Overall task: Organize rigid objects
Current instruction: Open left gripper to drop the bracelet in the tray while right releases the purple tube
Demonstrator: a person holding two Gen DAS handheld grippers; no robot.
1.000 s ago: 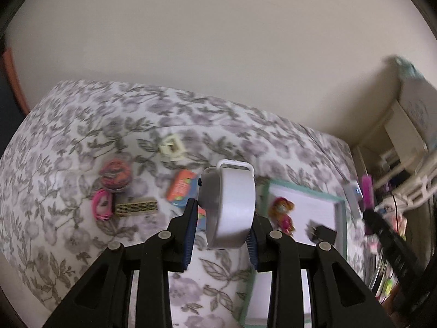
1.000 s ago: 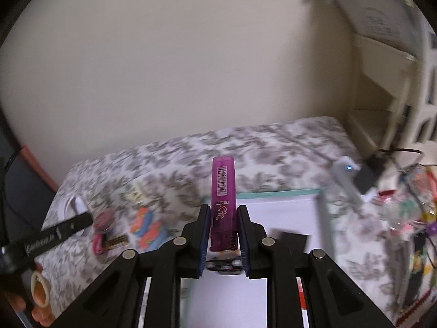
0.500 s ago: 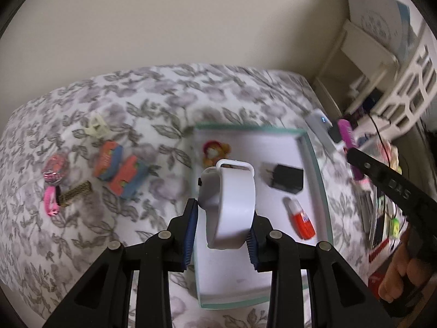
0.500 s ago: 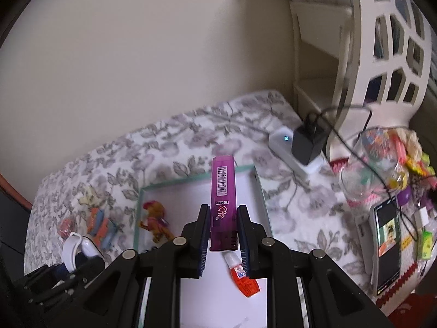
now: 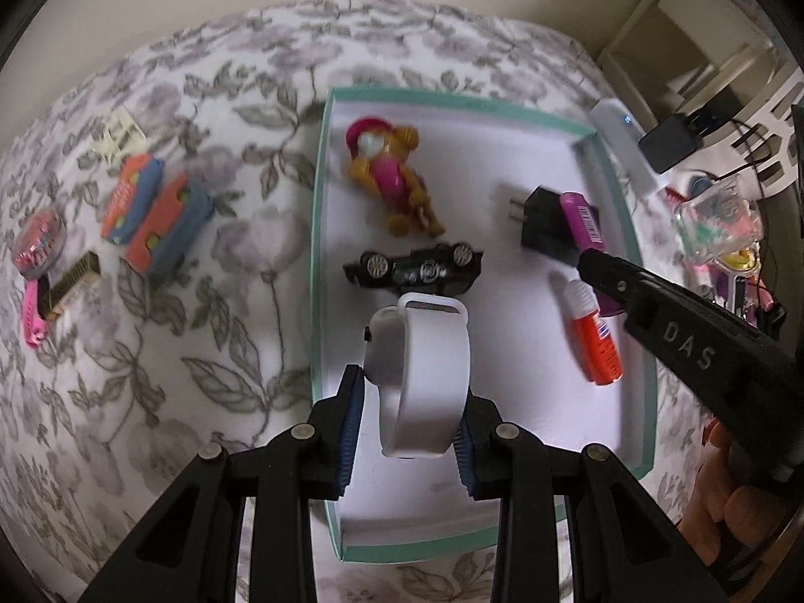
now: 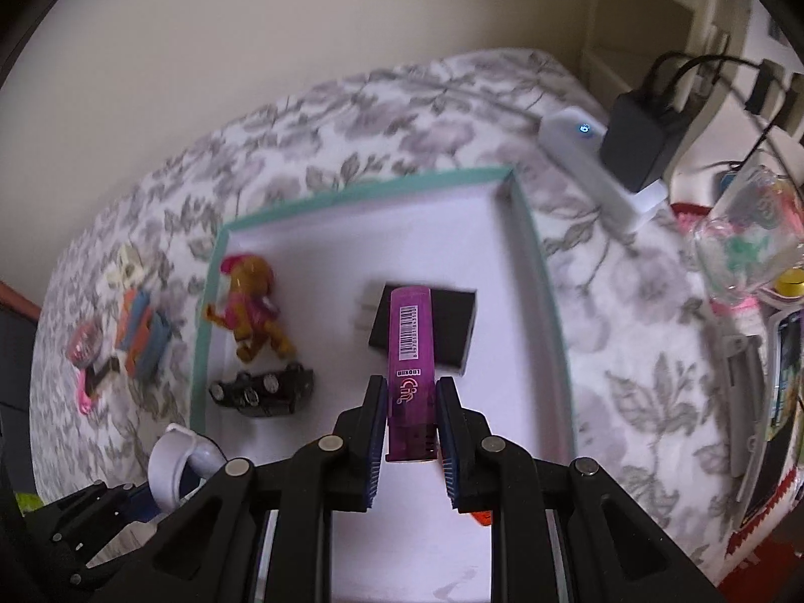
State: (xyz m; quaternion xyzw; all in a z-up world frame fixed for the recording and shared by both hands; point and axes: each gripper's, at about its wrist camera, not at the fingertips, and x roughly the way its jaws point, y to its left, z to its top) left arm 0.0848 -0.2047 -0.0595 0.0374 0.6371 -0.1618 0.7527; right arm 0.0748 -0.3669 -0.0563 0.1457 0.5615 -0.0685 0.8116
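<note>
Left gripper (image 5: 407, 417) is clamping a white watch (image 5: 419, 377) between its blue pads, jaws closed on the band's sides, loop standing upright. It is hanging over the near left part of the tray (image 5: 317, 261), a shallow white box with a teal rim sitting on a floral bedspread (image 5: 211, 326).

Right gripper (image 6: 409, 432) is gripping a purple lighter (image 6: 409, 352) by its lower end, jaws pressed tight on both sides, barcode facing up. The lighter is pointing out over the tray's middle, its tip overlapping a black charger (image 6: 447, 326) lying on the tray floor; whether it is touching the charger cannot be told.

In the tray: a toy figure (image 5: 392, 176) in pink and orange near the far left corner, a black toy car (image 5: 417, 269) lying just below it, the charger at right, and an orange tube (image 5: 593, 336) with a white cap near the right wall. From the left wrist view the right gripper is reaching in from the right, over the tube.

Outside the tray, on the bedspread to the left: two orange and blue packets (image 5: 156, 206) side by side, a pale clip (image 5: 118, 133) beyond them, a round tin (image 5: 40, 241), a pink strip (image 5: 32, 314) and a small comb (image 5: 73, 284) close together.

A white power strip (image 6: 593, 161) with a black plug (image 6: 638, 140) is lying beyond the tray's far right corner.
</note>
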